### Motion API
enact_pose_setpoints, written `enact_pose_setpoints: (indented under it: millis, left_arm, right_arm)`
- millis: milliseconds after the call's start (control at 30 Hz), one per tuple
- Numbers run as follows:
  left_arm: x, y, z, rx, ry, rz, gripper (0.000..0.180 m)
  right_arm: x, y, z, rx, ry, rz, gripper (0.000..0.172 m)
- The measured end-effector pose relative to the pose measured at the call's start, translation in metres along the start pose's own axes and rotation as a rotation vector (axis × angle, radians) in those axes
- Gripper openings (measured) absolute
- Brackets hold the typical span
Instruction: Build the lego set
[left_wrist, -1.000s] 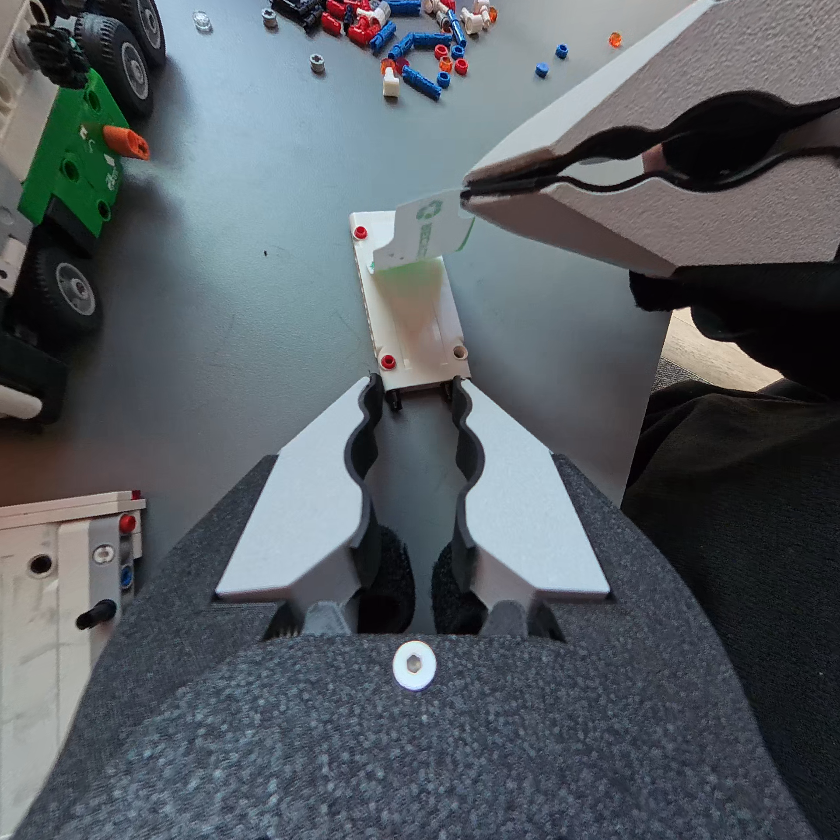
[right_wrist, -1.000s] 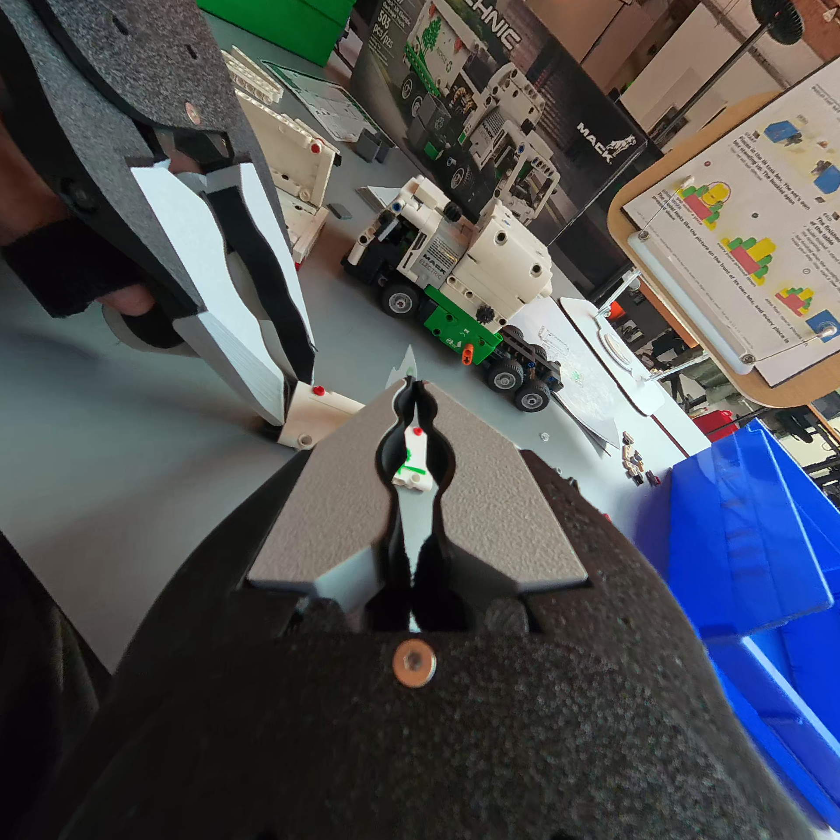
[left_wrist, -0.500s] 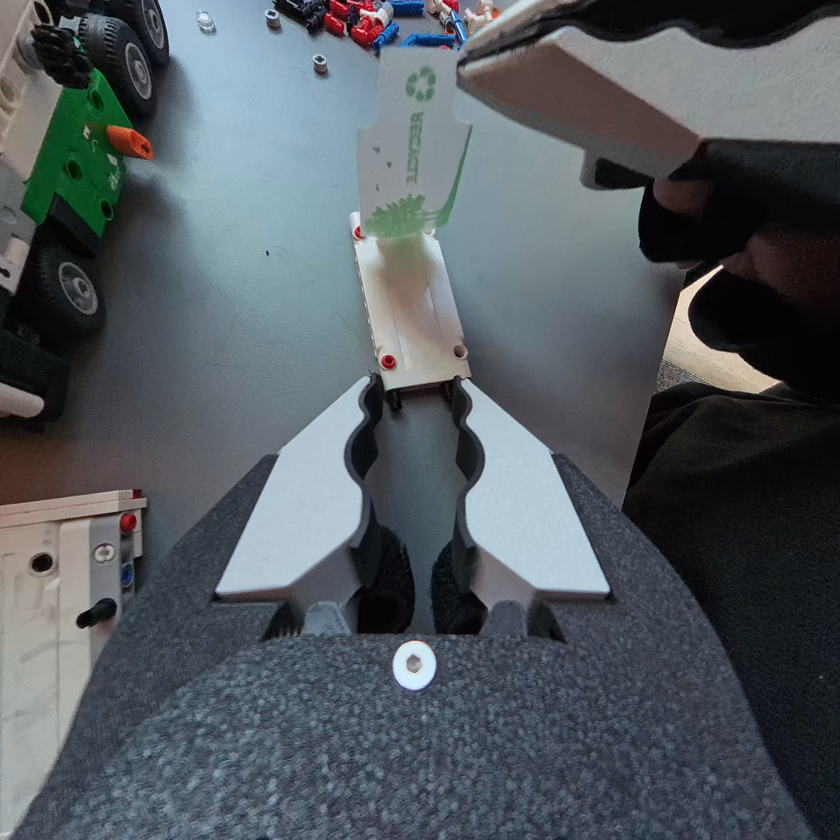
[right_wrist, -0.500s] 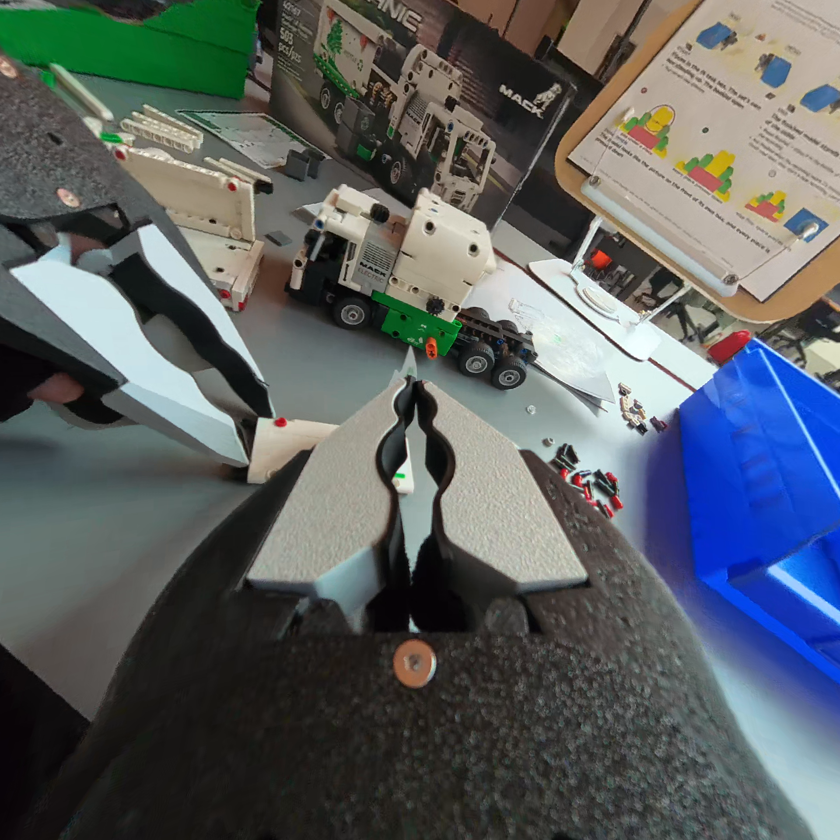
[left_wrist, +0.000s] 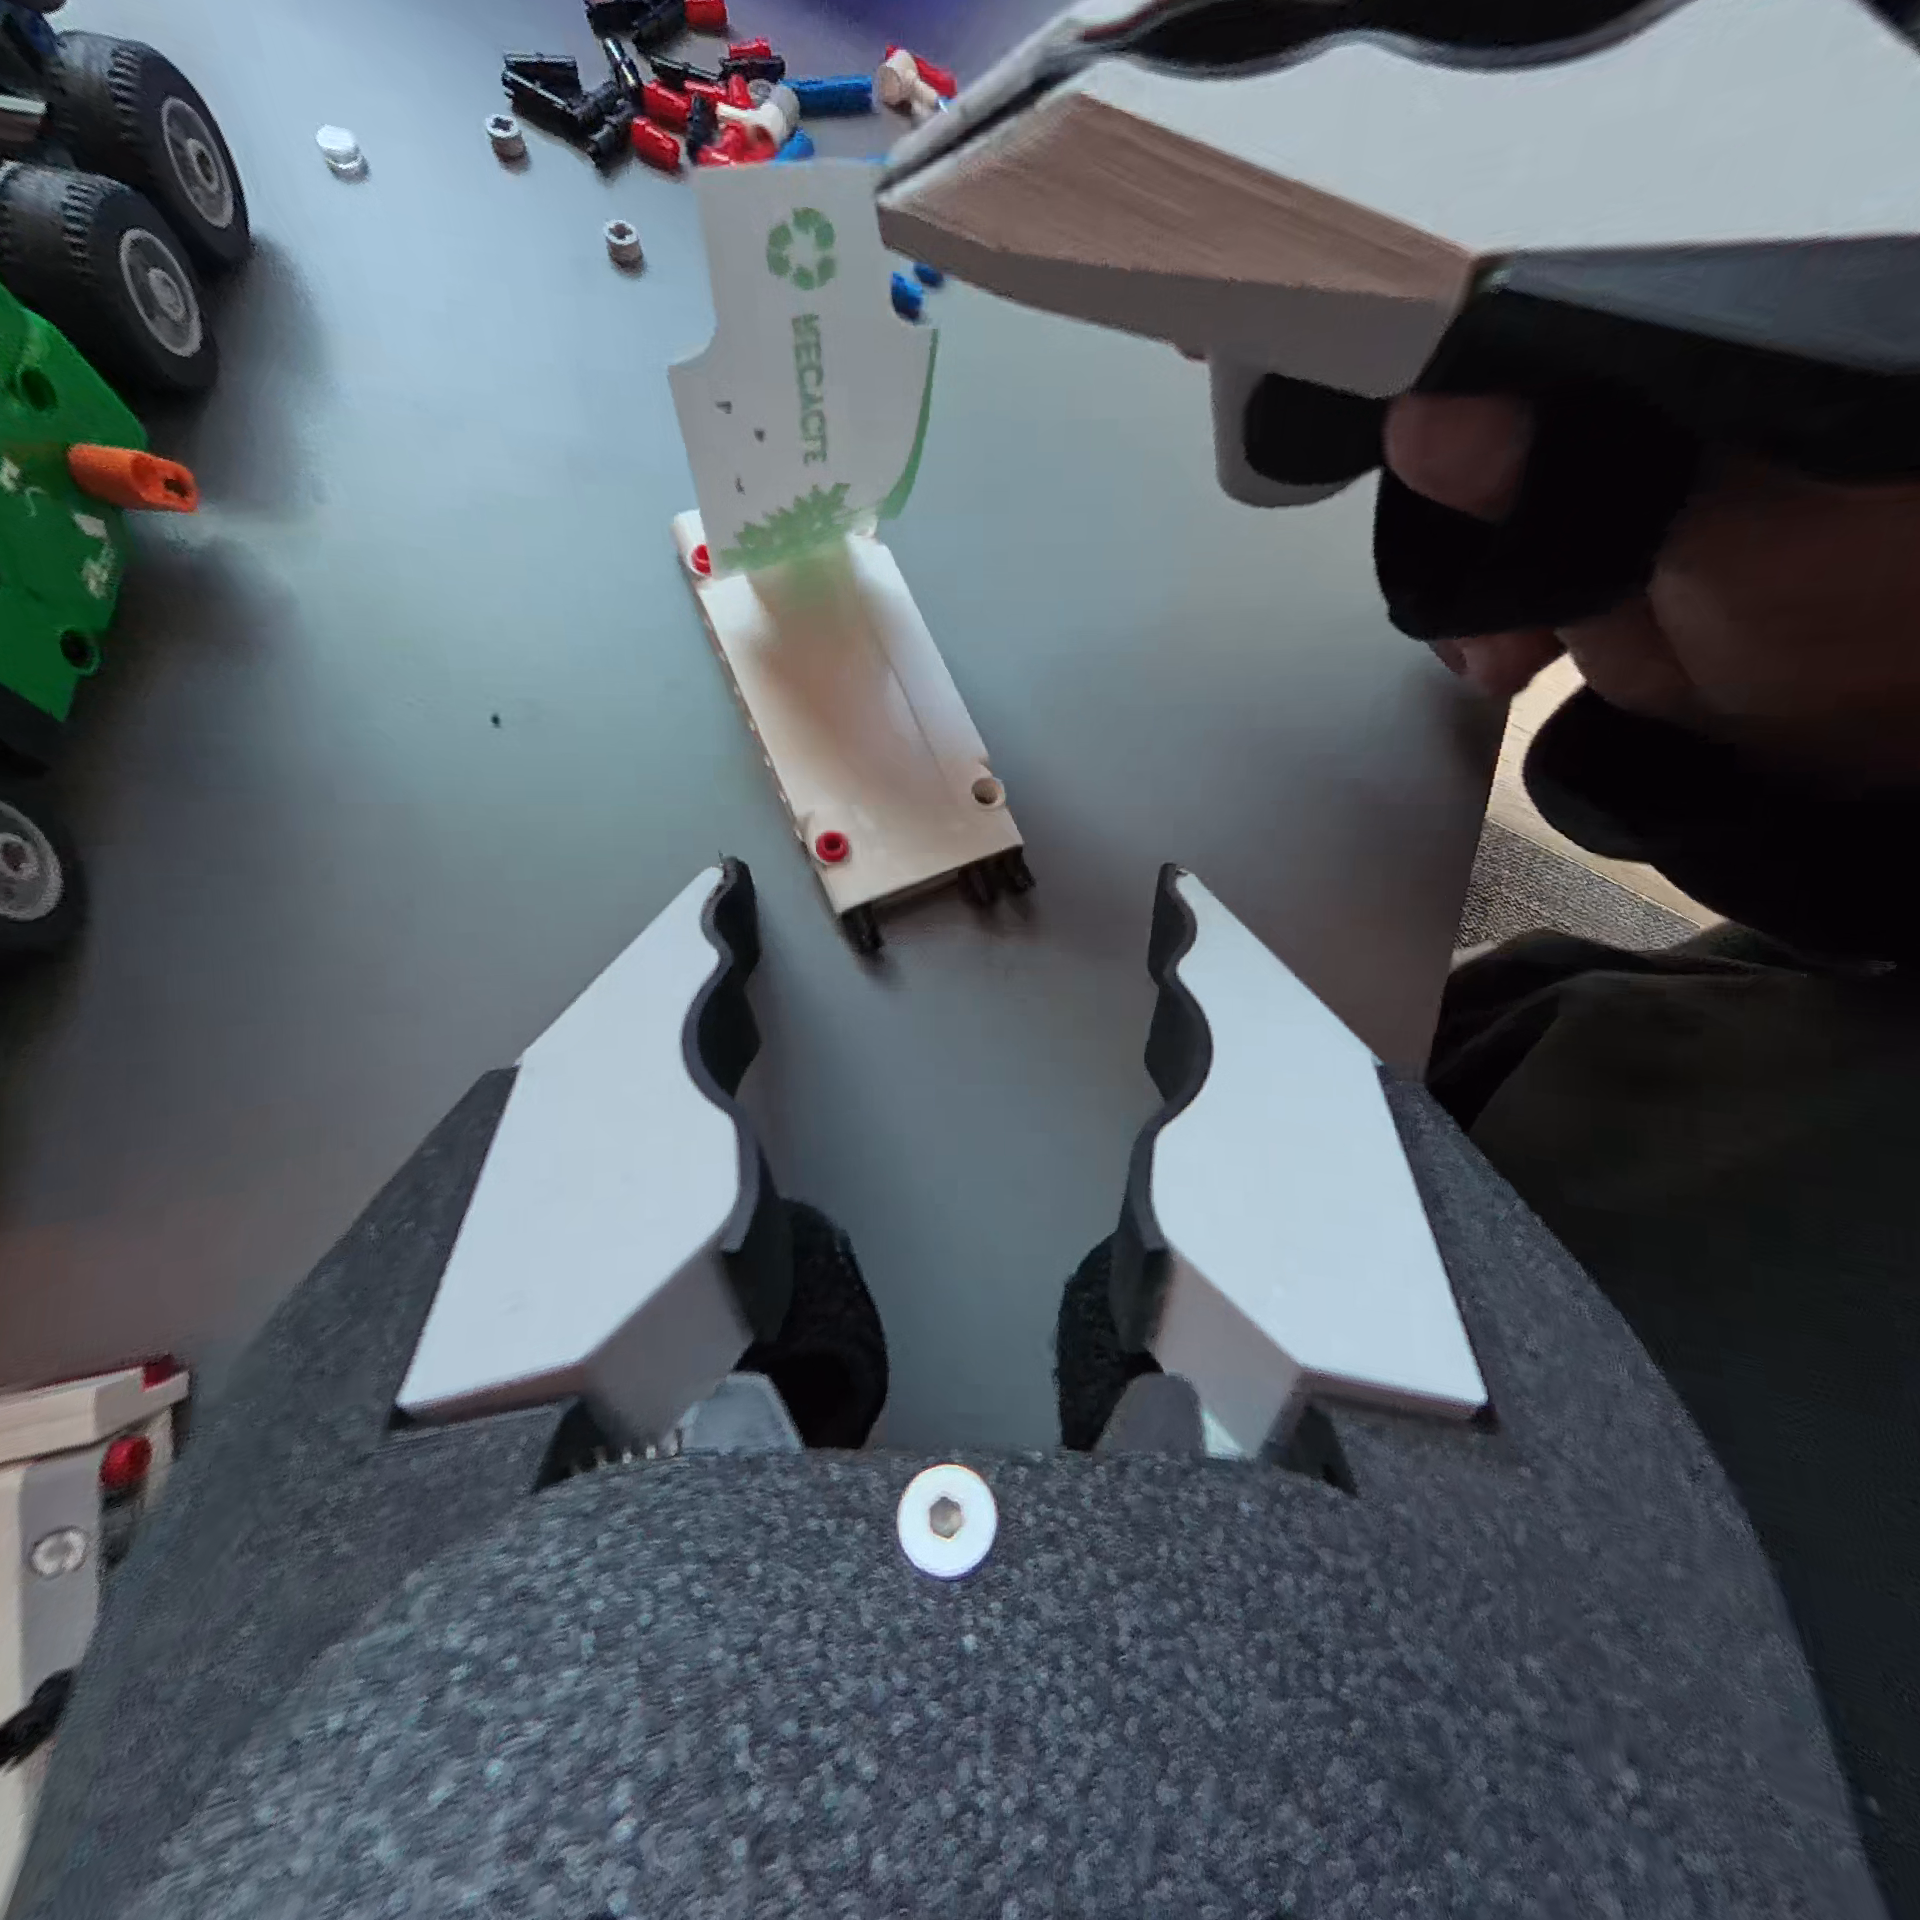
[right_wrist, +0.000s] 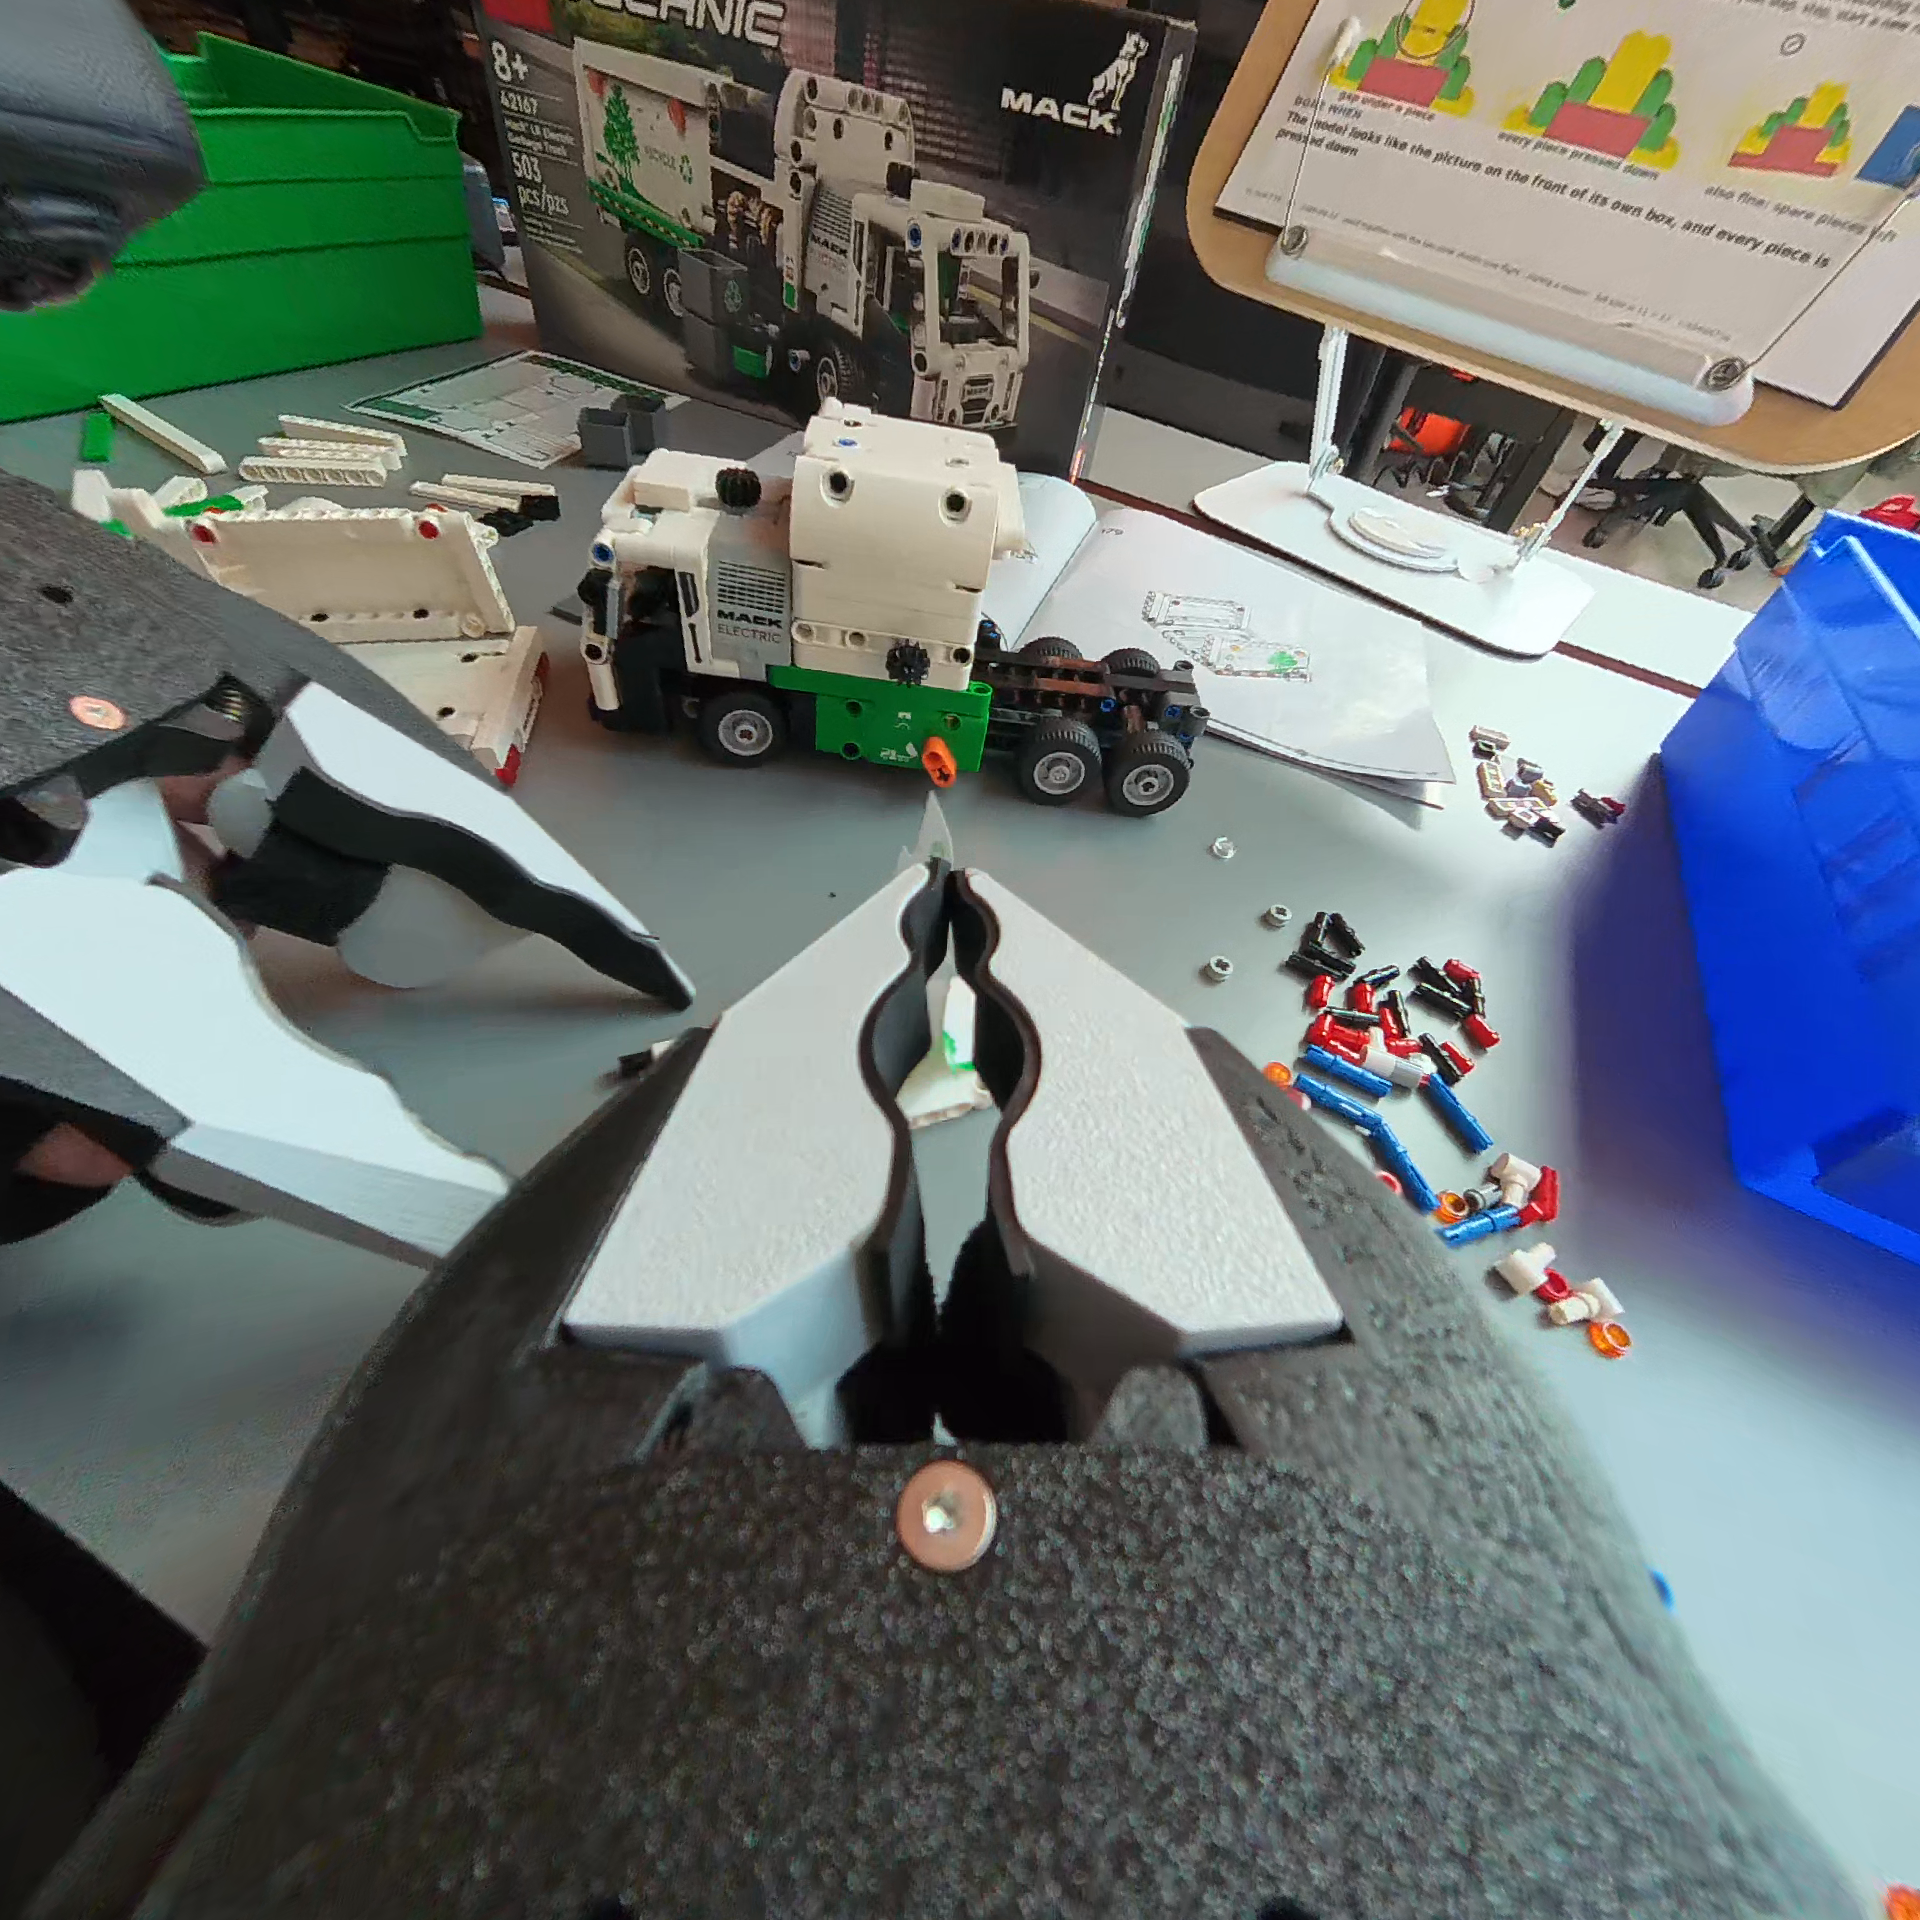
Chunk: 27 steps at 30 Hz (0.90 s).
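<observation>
A white toy-brick panel (left_wrist: 852, 717) with red pins lies flat on the grey table (left_wrist: 416, 675), just ahead of my left gripper (left_wrist: 948, 878). The left gripper is open and holds nothing; its pads stand apart from the panel's near end. My right gripper (right_wrist: 948, 883) is shut on the top edge of a white sticker with green print (left_wrist: 800, 395). The sticker hangs upright, and its lower end meets the panel's far end. In the right wrist view the sticker's tip (right_wrist: 932, 826) pokes out past the shut fingertips. The left gripper (right_wrist: 582, 1091) shows at the left there.
A white and green toy truck (right_wrist: 831, 623) stands behind, with a white box assembly (right_wrist: 364, 592) to its left. Loose red, blue and black pins (right_wrist: 1392, 1039) lie at the right beside a blue bin (right_wrist: 1818, 883). The set's box (right_wrist: 831, 187), a green bin (right_wrist: 260, 229) and a booklet (right_wrist: 1247, 644) are farther back. The gap from one gripper's tips to the other's is roughly 10 centimetres.
My left gripper has opened and let go of the panel's near end; the panel now lies slightly turned. My right gripper has kept the sticker pulled up from the panel.
</observation>
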<state>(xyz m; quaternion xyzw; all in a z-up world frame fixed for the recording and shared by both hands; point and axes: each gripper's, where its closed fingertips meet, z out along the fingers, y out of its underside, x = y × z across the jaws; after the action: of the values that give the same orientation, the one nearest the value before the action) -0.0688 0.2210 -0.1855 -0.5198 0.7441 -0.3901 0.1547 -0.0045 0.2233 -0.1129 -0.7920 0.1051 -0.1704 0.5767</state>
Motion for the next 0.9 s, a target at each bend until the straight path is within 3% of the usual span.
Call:
enact_pose_setpoints:
  millis: [100,233,633,900]
  left_arm:
    - [-0.009,-0.008,0.010,-0.005,-0.073,0.008,0.074]
    - [-0.020,-0.012,0.017,-0.017,-0.168,0.057,0.041]
    - [-0.018,-0.012,0.016,-0.011,-0.096,0.048,0.041]
    - [-0.012,-0.010,0.016,-0.020,-0.059,0.088,0.041]
  right_arm:
    - [-0.002,-0.004,-0.003,0.012,-0.019,0.024,0.000]
    - [0.000,-0.007,-0.006,0.029,-0.037,0.084,0.000]
    - [0.054,0.004,-0.013,0.055,-0.040,0.367,0.000]
    - [0.071,0.013,-0.014,0.051,-0.026,0.423,0.000]
